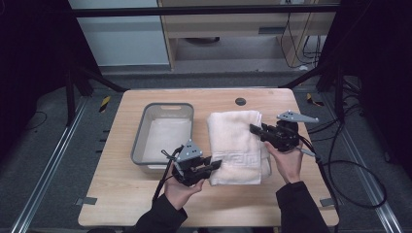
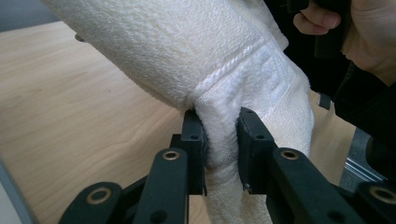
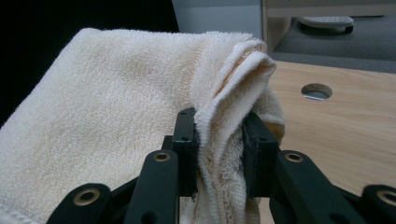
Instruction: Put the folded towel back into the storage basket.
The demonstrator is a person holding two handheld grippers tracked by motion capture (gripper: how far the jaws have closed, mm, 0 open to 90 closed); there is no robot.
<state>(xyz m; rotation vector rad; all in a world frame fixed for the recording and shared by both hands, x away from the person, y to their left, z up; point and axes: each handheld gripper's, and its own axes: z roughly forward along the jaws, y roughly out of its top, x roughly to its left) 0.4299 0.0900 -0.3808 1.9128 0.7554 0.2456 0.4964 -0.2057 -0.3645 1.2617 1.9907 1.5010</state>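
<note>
Towel [image 1: 236, 145]: I've got L claw [image 1: 214, 165] & R claw [image 1: 256, 130] both clamped on its edges, above bench [image 1: 121, 194].

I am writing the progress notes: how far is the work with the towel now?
Done: the towel is folded, and both the left gripper and the right gripper are shut on it. In hand: carrying it. Left, probably: placing it in the grey bin beside it.
</note>
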